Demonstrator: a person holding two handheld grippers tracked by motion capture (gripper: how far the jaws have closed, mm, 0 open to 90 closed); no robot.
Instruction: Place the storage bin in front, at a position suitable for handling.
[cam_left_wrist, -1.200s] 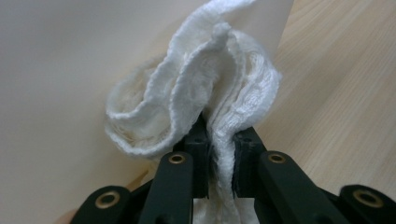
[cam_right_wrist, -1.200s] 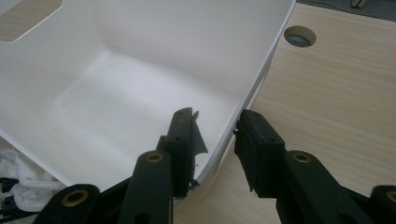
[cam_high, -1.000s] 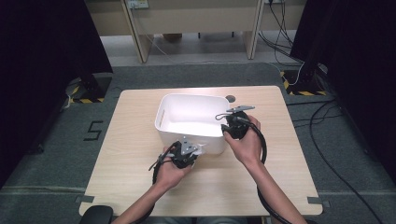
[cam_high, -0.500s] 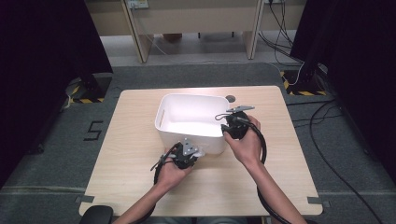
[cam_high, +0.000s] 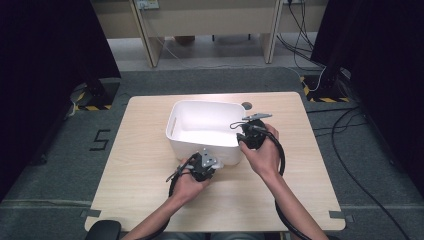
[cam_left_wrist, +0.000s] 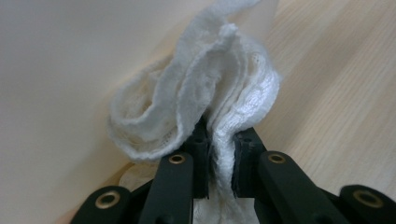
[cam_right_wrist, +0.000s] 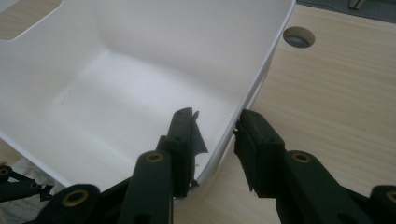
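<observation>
- Comparing with the earlier high views, I find almost no change: both hands and the white tub sit where they were, so the work is in a holding phase.
- My left gripper is clamped on a bunched white cloth, pressed against the tub's near outer wall (wiping that wall is my reading).
- My right gripper straddles the tub's right rim, one jaw inside, one outside; whether the pads actually press the wall, I cannot tell. It looks set to steady the tub.
- The tub stands upright at the table centre, empty, interior clean and glossy.
- The cloth is thick, textured, folded in layers.
</observation>
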